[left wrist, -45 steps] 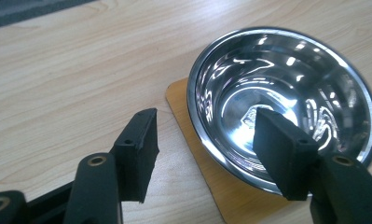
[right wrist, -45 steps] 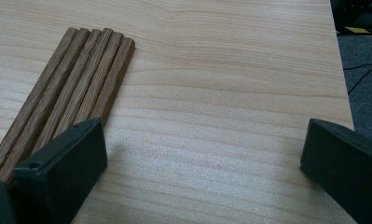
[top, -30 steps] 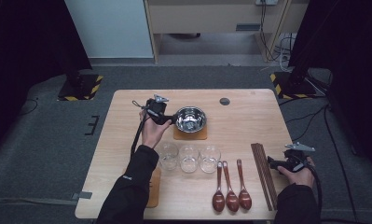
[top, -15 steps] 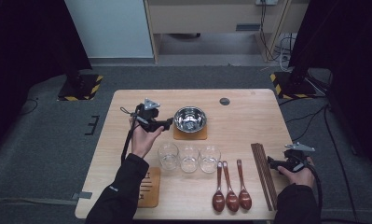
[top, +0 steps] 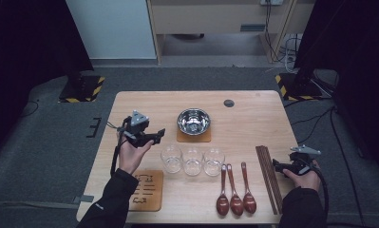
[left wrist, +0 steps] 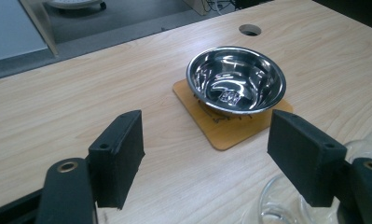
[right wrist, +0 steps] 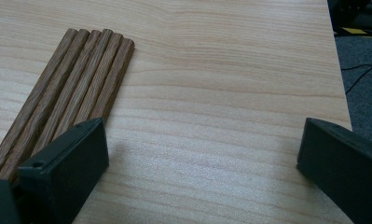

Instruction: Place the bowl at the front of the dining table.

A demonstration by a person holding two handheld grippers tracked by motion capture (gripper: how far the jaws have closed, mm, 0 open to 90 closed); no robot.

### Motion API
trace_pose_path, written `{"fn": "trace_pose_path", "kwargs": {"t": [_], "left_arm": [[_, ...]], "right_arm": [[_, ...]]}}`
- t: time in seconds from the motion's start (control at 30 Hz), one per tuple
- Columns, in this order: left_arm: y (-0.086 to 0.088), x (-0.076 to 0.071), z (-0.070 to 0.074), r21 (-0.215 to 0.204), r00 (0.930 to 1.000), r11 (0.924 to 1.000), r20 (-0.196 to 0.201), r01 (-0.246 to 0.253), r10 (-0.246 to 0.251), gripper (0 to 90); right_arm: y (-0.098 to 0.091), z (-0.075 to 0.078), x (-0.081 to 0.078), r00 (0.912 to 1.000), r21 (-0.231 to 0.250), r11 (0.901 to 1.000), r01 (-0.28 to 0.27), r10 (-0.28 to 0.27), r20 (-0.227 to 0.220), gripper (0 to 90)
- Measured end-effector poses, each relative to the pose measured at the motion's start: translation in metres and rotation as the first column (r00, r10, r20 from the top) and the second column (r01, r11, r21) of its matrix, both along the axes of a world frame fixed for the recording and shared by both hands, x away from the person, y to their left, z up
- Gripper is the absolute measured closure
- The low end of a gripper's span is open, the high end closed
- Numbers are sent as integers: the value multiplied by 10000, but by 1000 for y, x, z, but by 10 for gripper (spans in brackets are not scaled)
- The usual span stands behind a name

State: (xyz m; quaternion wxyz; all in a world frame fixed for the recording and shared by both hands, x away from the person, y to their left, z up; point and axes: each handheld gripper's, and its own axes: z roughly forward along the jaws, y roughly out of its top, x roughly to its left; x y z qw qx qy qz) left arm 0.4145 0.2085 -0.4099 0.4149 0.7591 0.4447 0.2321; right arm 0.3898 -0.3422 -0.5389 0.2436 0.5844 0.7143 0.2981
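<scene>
A steel bowl [top: 193, 120] [left wrist: 235, 79] sits on a square wooden coaster [top: 193, 137] [left wrist: 221, 133] at the table's middle. My left gripper [top: 157, 135] [left wrist: 207, 154] is held above the table to the left of the bowl and points at it. Its jaws have just been opening and stand open with nothing between them. A clear glass [left wrist: 277, 205] shows just below its right jaw. My right gripper [top: 277, 166] [right wrist: 202, 158] rests open at the right edge, empty, beside a bundle of wooden chopsticks [top: 268, 175] [right wrist: 76, 93].
Three clear glasses [top: 192, 160] stand in a row in front of the bowl. Three brown spoons [top: 235, 192] lie near the front edge. A second coaster [top: 146, 190] lies front left, partly under the left forearm. The wooden table [top: 253, 123] has a cable hole [top: 229, 103] at the back.
The left hand has drawn its gripper leftward away from the bowl and slightly nearer the front edge, and its jaws look wider. The right hand has not moved.
</scene>
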Motion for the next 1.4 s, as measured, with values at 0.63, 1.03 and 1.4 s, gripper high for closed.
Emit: {"fn": "trace_pose_path", "kwargs": {"t": [0.63, 1.03, 1.4], "left_arm": [[47, -5, -49, 612, 9914, 9916, -566, -1142, 1177, 222], [61, 0, -78, 1156, 9795, 9832, -1276, -1414, 1559, 215], [68, 4, -96, 1481, 9709, 9784, -1700, -1440, 1687, 208]], "right_arm": [[1, 1, -4, 9996, 33, 10000, -29, 28, 288, 145], [5, 8, -5, 9989, -35, 9999, -137, 138, 446, 212], [6, 18, -8, 9959, 85, 9999, -144, 136, 899, 219]]}}
